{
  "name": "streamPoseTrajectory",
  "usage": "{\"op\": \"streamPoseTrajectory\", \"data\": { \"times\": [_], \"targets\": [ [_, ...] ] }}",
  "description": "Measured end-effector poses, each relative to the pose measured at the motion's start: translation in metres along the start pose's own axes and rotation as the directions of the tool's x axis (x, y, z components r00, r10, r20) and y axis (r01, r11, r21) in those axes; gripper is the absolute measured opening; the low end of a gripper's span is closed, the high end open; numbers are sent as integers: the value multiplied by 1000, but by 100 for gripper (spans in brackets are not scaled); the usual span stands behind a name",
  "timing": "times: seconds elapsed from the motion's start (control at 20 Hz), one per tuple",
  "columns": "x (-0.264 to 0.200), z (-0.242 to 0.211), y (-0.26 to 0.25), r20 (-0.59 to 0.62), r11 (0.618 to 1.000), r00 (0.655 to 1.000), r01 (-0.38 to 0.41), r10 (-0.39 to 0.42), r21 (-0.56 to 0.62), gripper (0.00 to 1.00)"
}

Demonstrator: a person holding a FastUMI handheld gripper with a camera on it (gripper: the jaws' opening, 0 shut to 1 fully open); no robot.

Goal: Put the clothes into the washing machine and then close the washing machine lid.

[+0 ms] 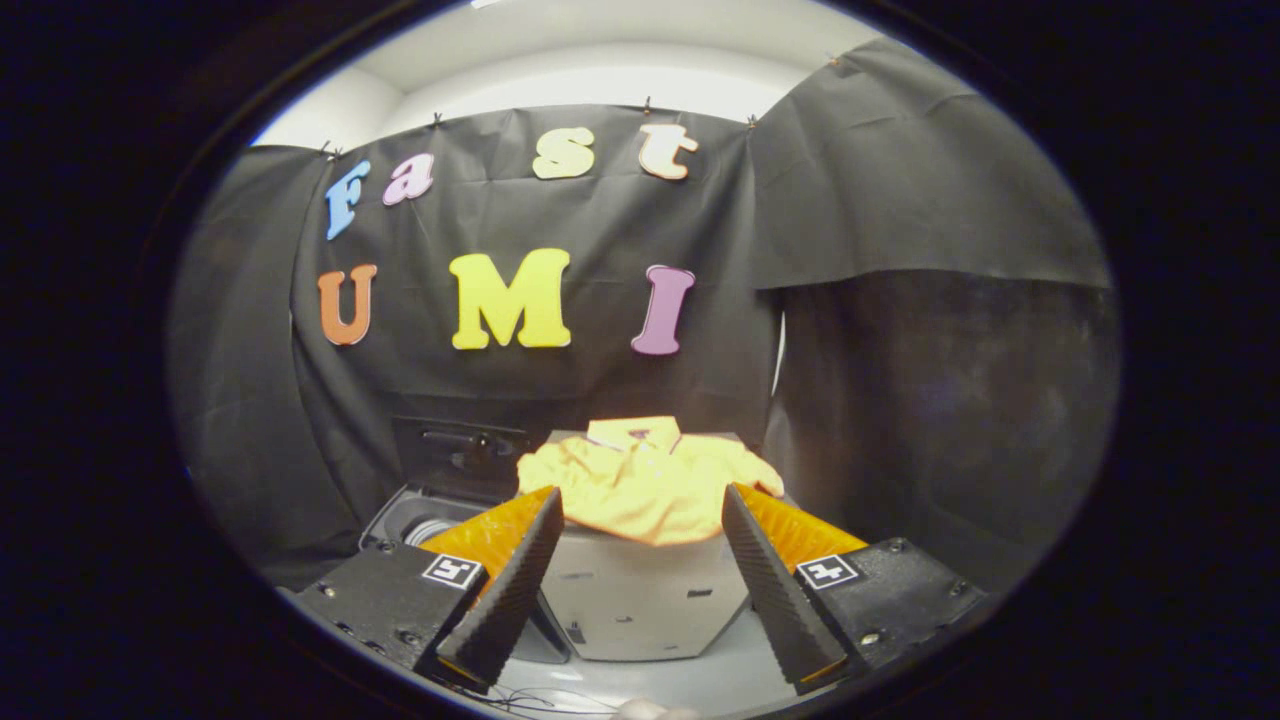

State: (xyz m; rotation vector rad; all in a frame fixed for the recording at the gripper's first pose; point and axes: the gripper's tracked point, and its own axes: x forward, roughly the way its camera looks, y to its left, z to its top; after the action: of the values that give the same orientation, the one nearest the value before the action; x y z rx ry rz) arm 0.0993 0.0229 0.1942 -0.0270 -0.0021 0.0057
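Item: gripper (640, 510), held level and pointed toward the booth's black cloth wall (520, 380), fingers spread wide apart and pinching nothing. Item: yellow shirt (645, 480), lying crumpled on top of a grey box (640, 600) just ahead of the fingers, seen in the gap between their tips and apart from both. Item: washing machine (425, 520), beside the box behind the left finger, its lid (460, 455) raised and the drum opening exposed.

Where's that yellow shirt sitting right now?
The yellow shirt lies atop a grey box, just beyond the open gripper, with the washing machine beside it.
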Motion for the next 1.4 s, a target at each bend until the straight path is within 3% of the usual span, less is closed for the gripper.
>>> {"op": "streamPoseTrajectory", "data": {
  "times": [0.3, 0.5, 0.65, 0.9, 1.25, 1.4],
  "targets": [
    [104, 53, 3, -29, 999, 999, -42, 41, -22, 99],
    [178, 55, -4, -97, 998, 993, -70, 70, 2, 99],
    [231, 33, -9, -204, 996, 975, -79, 84, 30, 99],
    [301, -26, -13, -385, 995, 917, -88, 101, 52, 99],
    [326, -109, -16, -571, 996, 818, -84, 72, 5, 99],
    [328, -111, -16, -572, 996, 817, -86, 76, 10, 99]
  ]
}}
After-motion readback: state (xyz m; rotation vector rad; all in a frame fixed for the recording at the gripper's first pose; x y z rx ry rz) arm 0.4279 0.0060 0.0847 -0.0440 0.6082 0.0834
